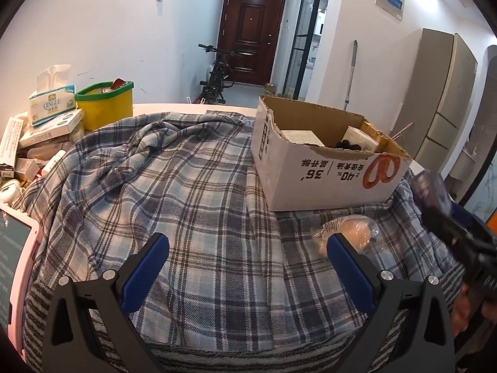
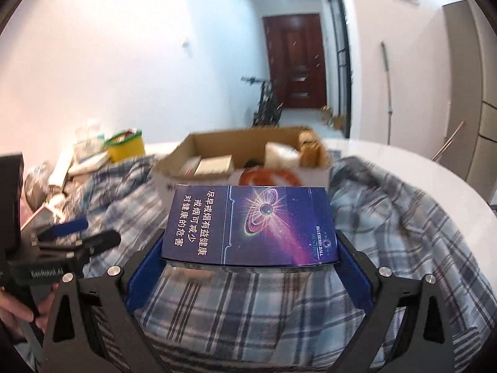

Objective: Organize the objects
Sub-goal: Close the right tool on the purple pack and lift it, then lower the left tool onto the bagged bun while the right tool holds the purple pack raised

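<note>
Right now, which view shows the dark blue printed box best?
The right wrist view: the dark blue printed box fills the centre, clamped in the right gripper, print legible. The left wrist view catches only a blurred dark blue shape at its right edge, likely the same box.

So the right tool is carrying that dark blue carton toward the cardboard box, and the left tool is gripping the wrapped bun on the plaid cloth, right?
Not quite. The left tool grips nothing: the left wrist view shows it open over the plaid cloth, the wrapped bun lying loose beyond its right finger. The right tool does hold the dark blue carton, facing the cardboard box.
</note>
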A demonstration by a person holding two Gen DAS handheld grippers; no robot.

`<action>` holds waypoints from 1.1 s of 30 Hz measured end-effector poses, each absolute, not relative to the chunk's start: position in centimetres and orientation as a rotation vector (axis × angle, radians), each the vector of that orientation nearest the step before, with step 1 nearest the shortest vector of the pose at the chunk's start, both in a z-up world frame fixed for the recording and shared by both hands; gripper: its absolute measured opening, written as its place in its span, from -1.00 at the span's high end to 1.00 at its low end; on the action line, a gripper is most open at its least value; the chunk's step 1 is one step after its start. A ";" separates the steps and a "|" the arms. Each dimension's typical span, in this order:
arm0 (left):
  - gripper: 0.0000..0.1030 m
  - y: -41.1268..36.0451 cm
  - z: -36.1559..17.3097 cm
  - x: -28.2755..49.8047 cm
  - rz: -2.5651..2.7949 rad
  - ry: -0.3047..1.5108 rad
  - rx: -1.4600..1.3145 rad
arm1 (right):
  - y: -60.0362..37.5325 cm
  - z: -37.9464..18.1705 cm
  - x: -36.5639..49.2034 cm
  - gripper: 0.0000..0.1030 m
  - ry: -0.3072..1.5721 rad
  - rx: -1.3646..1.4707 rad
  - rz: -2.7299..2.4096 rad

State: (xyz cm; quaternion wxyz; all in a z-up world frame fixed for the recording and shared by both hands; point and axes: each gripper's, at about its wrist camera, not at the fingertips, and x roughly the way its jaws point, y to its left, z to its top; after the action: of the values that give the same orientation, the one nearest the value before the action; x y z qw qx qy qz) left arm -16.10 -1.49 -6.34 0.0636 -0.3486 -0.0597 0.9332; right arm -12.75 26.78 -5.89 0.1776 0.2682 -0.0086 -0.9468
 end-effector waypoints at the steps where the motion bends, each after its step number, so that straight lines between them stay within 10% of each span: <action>1: -1.00 -1.6 -6.3 -16.0 2.818 -0.188 -1.045 | 26.8 -5.6 -12.7 -0.91 -0.023 0.747 -2.692; 19: -1.00 0.9 3.0 -13.7 2.850 -0.148 -0.739 | 27.0 2.5 -10.5 -0.91 0.241 0.264 -2.847; 33: -1.00 3.6 1.3 -18.2 2.821 -0.122 -0.732 | 29.6 -1.8 -13.6 -0.91 0.026 0.438 -2.895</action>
State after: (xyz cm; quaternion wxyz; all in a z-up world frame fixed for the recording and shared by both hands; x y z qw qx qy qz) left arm -18.21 3.59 1.34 0.1120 -0.2493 -0.0415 0.9610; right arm -13.64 29.57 -1.79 0.1064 0.1486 0.0090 -0.9831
